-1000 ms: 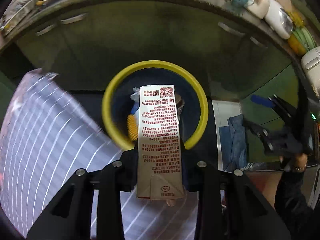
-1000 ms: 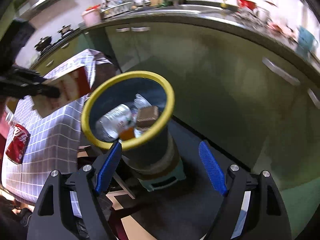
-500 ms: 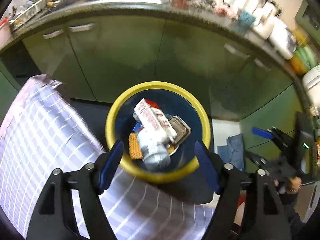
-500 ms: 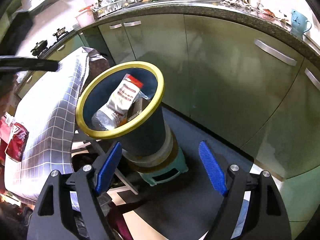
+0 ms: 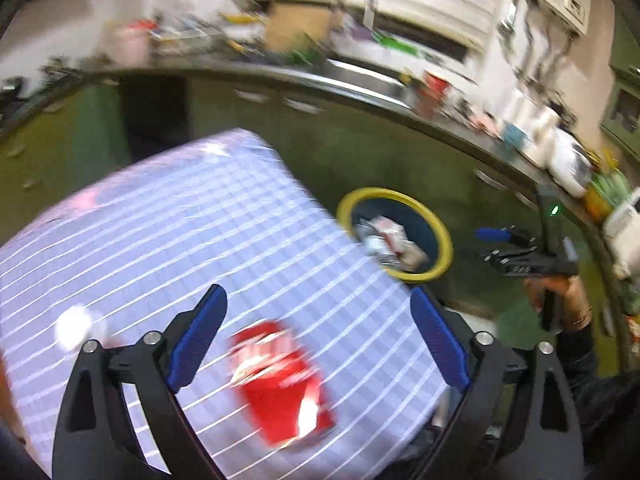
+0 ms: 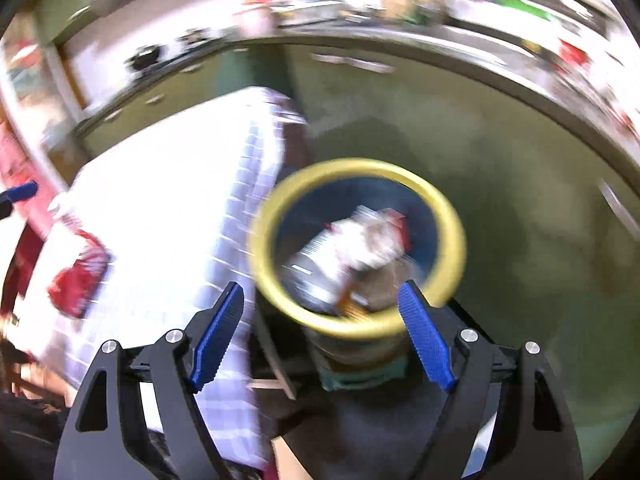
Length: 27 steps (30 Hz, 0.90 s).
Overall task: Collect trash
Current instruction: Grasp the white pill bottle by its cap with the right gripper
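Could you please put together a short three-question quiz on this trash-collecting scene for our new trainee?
1. True or false: the left gripper holds something between its fingers.
2. What lies on the checked tablecloth in front of the left gripper? A) a glass bowl B) a red can C) a spoon
3. Fill in: the bin with trash inside has a ______ rim.

Key
1. False: its jaws have just been opening and nothing is between them; the right gripper is open and empty too.
2. B, though blur hides its label.
3. Yellow.
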Tool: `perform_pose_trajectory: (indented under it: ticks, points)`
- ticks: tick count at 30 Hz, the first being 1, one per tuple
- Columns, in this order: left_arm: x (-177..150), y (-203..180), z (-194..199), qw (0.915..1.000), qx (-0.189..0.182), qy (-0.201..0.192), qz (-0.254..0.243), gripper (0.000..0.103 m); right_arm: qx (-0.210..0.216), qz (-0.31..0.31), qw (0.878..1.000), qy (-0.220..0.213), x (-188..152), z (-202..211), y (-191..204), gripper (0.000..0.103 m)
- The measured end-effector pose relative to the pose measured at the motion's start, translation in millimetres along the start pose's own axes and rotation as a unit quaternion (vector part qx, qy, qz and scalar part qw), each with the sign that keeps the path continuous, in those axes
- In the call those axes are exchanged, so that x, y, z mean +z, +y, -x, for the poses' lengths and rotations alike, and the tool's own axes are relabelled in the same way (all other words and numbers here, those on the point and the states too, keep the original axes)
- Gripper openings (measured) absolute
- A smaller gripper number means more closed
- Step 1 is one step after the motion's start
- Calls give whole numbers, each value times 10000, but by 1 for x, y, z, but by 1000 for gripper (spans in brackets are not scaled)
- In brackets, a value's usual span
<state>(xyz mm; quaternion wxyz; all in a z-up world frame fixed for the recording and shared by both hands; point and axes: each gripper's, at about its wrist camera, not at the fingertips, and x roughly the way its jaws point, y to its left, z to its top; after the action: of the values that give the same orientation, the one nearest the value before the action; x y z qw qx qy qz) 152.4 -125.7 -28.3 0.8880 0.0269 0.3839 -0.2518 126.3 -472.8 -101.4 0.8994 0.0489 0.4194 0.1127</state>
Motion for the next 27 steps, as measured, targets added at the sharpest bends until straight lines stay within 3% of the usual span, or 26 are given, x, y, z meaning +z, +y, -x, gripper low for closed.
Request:
perform_pose_trajectory:
  ticks: [3, 6, 10, 11, 13, 16, 19, 23, 27]
  points:
    - [-34, 25, 29, 9988, 361, -206, 244, 89, 519, 673, 9964, -11, 31, -14, 57, 82]
    - [-70, 51, 52, 9943, 821, -213, 642, 89, 1169, 1381, 9834, 100, 60, -33, 123, 83]
    - [-113, 90, 80, 9823, 1400, -170, 1230, 89, 1896, 2286, 9547, 210, 86, -56, 218, 86]
    - [-120, 96, 85, 9799, 1479, -160, 1331, 89, 2125, 2559, 9427, 268, 93, -64, 249, 87]
    - [-134, 109, 94, 9740, 1654, -170, 1536, 89, 2309, 2925, 9273, 341, 100, -74, 291, 89]
    - [-150, 121, 101, 9685, 1753, -183, 1761, 89, 2406, 3531, 9031, 433, 102, -91, 352, 90]
    - [-160, 131, 102, 9662, 1683, -197, 1944, 89, 2223, 3989, 8880, 549, 96, -109, 395, 90]
    - [-169, 142, 100, 9652, 1596, -179, 2062, 89, 2003, 4269, 8769, 927, 94, -141, 434, 90]
    - [-176, 146, 100, 9656, 1577, -164, 2059, 89, 1852, 4237, 8750, 1436, 98, -175, 448, 90]
